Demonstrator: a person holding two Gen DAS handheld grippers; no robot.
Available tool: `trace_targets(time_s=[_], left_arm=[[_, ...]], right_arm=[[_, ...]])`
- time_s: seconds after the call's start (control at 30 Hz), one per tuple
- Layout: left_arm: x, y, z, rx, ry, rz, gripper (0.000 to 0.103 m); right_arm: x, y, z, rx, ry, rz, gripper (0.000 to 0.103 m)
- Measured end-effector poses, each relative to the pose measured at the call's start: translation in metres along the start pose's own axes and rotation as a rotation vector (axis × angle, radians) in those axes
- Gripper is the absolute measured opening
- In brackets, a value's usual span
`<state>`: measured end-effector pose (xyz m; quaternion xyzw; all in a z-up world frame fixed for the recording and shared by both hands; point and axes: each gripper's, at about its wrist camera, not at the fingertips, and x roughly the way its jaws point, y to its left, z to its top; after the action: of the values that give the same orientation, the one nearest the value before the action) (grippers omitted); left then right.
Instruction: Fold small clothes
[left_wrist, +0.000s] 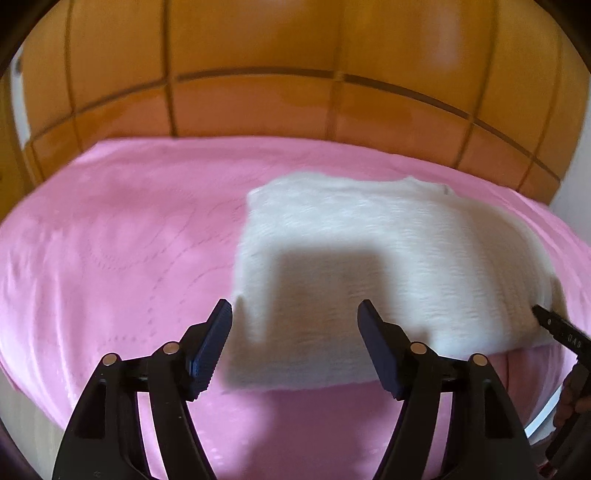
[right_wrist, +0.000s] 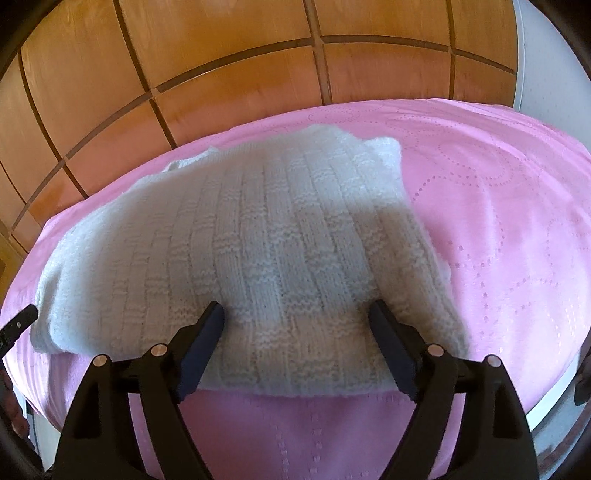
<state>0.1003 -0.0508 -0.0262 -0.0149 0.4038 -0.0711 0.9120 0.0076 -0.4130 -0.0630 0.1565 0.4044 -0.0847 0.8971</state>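
Observation:
A white knitted garment (left_wrist: 388, 258) lies folded into a rough rectangle on the pink bedcover (left_wrist: 110, 240). It also shows in the right wrist view (right_wrist: 240, 251) with ribbed knit texture. My left gripper (left_wrist: 295, 314) is open and empty, hovering over the garment's near left corner. My right gripper (right_wrist: 297, 314) is open and empty, just above the garment's near edge. The right gripper's tip shows at the garment's right edge in the left wrist view (left_wrist: 554, 321). The left gripper's tip shows at the garment's left edge in the right wrist view (right_wrist: 18, 325).
An orange wooden panelled headboard (left_wrist: 258, 74) rises behind the bed; it also shows in the right wrist view (right_wrist: 221, 55). A white wall (right_wrist: 535, 55) stands at the far right. The bed's near edge drops off below the grippers.

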Motion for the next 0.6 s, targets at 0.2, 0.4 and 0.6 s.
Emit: trace_targets(time_s=[0.2,0.4,0.6], left_arm=[[0.024,0.064,-0.007,-0.239,0.102,-0.144,0.040],[0.032,0.058,-0.015,-0.168,0.122,-0.106,0.010],[0.019,0.065,-0.001,-0.197,0.072,-0.118,0.024]], right_arm=[[0.002,0.003,-0.002,-0.002,-0.006,-0.011,0.085],[0.004,0.000,-0.002,-0.002,-0.013,-0.003,0.086],[0.007,0.001,-0.003,-0.013,-0.017,-0.011,0.089]])
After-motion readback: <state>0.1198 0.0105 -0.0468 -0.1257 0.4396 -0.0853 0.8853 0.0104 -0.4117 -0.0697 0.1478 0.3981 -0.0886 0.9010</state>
